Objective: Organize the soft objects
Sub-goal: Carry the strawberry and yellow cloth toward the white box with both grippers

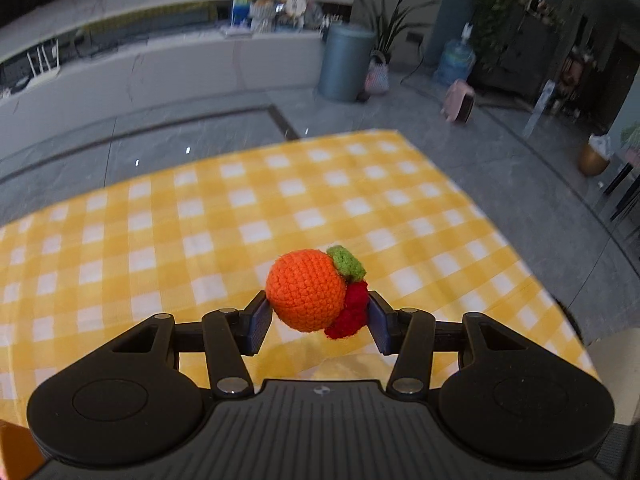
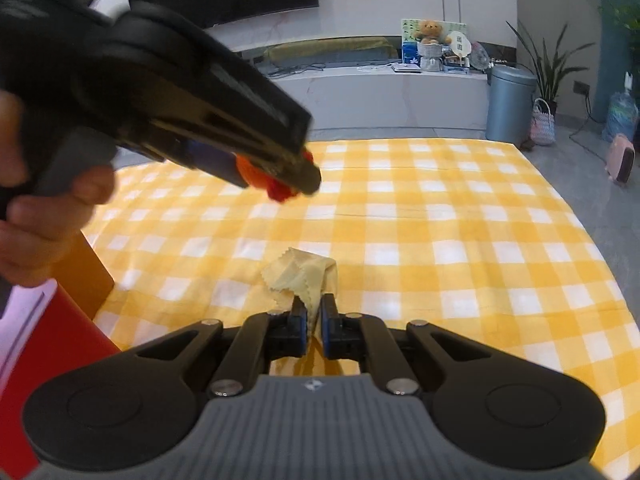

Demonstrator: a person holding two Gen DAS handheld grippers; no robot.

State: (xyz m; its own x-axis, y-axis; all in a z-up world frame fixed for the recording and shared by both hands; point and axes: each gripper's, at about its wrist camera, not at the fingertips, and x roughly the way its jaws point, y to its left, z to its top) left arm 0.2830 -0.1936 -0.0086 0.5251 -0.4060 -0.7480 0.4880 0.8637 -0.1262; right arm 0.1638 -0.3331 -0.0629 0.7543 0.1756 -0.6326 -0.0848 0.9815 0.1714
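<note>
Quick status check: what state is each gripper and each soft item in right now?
left gripper: jaws shut on the crochet orange, held above the tablecloth
crochet orange: clamped between the pads, lifted off the tablecloth
right gripper: jaws shut on the yellow cloth
yellow cloth: crumpled, pinched at one end; whether it touches the tablecloth, cannot tell
checkered tablecloth: spread flat

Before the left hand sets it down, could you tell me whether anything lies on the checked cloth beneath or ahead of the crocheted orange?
Nothing visible does. The left gripper holds the crocheted orange above bare yellow checked tablecloth. The only other item, a pale yellow cloth, is pinched in the right gripper, nearer the person.
</note>
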